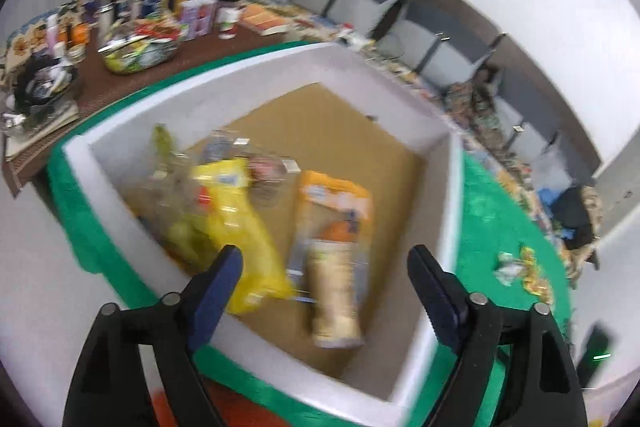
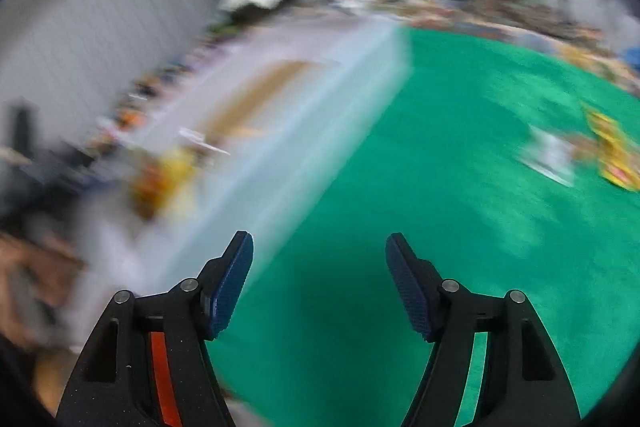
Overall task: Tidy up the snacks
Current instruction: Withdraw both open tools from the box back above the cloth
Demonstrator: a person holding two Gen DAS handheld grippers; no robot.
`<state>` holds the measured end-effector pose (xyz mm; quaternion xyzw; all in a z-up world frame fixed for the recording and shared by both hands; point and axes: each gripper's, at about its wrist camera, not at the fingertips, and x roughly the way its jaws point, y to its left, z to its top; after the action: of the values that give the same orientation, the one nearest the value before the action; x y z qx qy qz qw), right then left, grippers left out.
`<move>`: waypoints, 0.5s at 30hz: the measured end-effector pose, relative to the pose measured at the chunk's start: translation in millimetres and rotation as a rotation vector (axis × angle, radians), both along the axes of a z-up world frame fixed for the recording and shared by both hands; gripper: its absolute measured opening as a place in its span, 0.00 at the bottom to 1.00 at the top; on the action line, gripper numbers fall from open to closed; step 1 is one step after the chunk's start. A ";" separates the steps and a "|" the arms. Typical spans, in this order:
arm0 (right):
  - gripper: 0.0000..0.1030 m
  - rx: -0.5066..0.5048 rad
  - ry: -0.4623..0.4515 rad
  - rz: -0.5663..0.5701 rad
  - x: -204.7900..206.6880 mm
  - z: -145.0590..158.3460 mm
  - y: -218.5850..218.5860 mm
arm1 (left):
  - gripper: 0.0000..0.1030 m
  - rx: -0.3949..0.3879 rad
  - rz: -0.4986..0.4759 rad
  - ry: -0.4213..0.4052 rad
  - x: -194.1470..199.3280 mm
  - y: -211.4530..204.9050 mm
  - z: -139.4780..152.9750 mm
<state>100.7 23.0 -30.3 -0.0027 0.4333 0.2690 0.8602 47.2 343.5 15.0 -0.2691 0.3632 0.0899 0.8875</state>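
Observation:
A white foam box (image 1: 452, 171) with a brown floor stands on the green cloth (image 1: 496, 227). Inside lie a yellow snack bag (image 1: 244, 227), an orange-topped packet (image 1: 336, 251) and some clear wrapped snacks (image 1: 240, 155), all blurred. My left gripper (image 1: 326, 263) hangs open above the box's near side, with nothing between its fingers. In the right wrist view my right gripper (image 2: 320, 255) is open over bare green cloth (image 2: 420, 155), beside the box's outer wall (image 2: 304, 131). A white wrapper (image 2: 550, 155) and a yellow packet (image 2: 614, 151) lie at the far right on the cloth.
Behind the box, a brown mat holds a bowl of snacks (image 1: 140, 47), bottles and cartons (image 1: 200, 15). Grey chairs (image 1: 352, 3) line the wall. Two small wrappers (image 1: 520, 267) lie on the cloth right of the box. The right wrist view is heavily blurred.

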 end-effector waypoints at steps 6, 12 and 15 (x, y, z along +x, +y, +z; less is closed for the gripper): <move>0.70 -0.178 0.044 -0.359 2.0 -59.7 -157.9 | 1.00 0.008 -0.230 -0.128 15.0 -116.6 16.4; 0.70 -0.225 0.003 -0.584 11.8 -63.3 -261.7 | 1.00 0.181 -0.514 -0.032 54.5 -243.6 -19.0; 0.71 -0.228 -0.022 -0.613 9.6 -67.6 -277.4 | 1.00 0.253 -0.569 0.030 74.0 -285.2 -44.8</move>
<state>110.2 -254.5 -97.9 0.0288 0.4320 -0.0526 0.8999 121.1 58.3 -29.9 -0.0425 0.4230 -0.1137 0.8980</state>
